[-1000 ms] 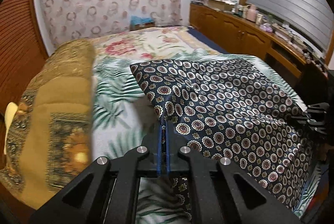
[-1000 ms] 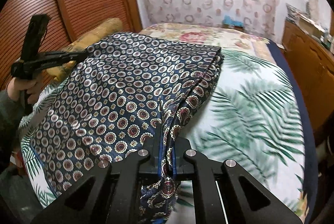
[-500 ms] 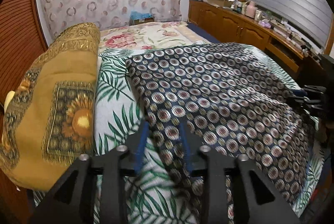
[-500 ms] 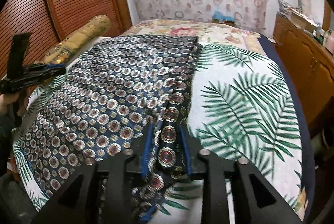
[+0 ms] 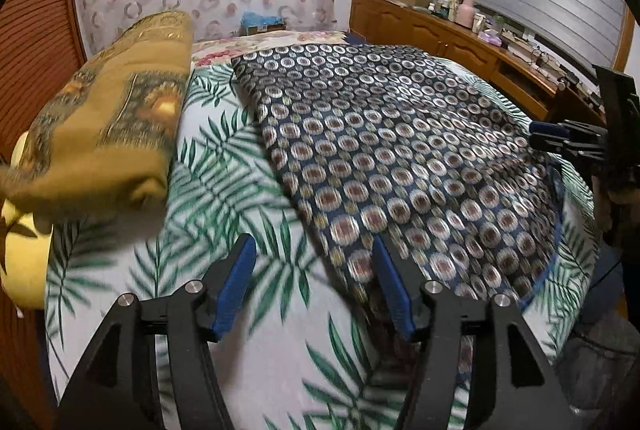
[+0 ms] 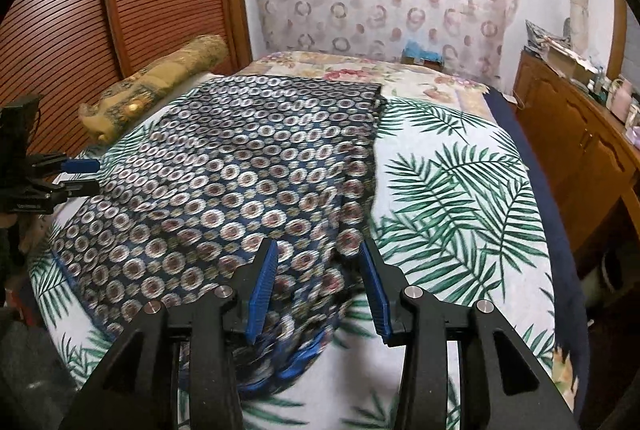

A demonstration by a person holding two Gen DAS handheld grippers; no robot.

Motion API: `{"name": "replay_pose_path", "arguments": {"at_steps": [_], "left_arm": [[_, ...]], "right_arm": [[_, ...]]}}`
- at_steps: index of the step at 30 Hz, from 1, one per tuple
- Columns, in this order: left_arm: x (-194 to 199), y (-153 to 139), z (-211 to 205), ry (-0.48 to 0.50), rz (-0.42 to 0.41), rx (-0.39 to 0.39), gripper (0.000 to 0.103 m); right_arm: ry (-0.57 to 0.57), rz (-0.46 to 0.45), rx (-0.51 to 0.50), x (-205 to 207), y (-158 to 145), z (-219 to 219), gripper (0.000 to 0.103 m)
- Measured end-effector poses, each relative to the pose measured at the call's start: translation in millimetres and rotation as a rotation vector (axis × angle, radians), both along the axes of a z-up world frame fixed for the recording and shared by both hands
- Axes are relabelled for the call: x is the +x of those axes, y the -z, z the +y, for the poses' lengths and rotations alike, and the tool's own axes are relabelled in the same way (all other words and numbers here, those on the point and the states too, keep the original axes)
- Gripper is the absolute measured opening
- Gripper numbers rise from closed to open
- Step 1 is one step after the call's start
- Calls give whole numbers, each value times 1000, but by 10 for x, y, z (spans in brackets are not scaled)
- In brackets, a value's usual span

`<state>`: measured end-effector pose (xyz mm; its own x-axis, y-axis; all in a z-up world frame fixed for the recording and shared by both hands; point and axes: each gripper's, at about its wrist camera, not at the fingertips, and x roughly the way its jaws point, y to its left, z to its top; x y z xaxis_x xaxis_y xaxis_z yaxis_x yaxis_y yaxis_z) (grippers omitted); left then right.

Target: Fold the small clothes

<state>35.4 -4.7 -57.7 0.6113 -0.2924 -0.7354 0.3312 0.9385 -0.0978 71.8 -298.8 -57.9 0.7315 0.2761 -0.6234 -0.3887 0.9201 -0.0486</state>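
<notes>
The patterned navy garment (image 5: 392, 157) is lying spread flat on the palm-print bed sheet (image 5: 224, 189). The left hand-held gripper (image 5: 314, 282), its jaws having just been opening, is hovering released over the garment's near-left edge. The right hand-held gripper (image 6: 316, 282) is standing released, bunched cloth lying loose between its blue pads (image 6: 262, 286). A folded ochre blanket (image 5: 112, 125) is lying left of the left hand-held gripper.

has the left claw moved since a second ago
Yes. The left claw has let go of the patterned cloth and slid left onto the palm-leaf sheet, nearer the gold blanket; its jaws have just been opening.
</notes>
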Motion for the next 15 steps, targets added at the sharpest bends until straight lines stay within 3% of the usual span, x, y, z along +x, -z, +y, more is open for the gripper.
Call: {"name": "replay_pose_path", "arguments": {"at_steps": [7, 11, 13, 15], "left_arm": [[-314, 88, 47, 9, 31, -27, 61], [-412, 120, 15, 26, 38, -47, 49], [-426, 119, -10, 34, 40, -46, 37], [-426, 116, -11, 38, 57, -72, 35]], "right_arm": [[-49, -7, 8, -321, -83, 133, 44], [-71, -9, 7, -445, -129, 223, 44], [-80, -3, 7, -441, -134, 267, 44], [-89, -1, 6, -438, -135, 308, 44]]}}
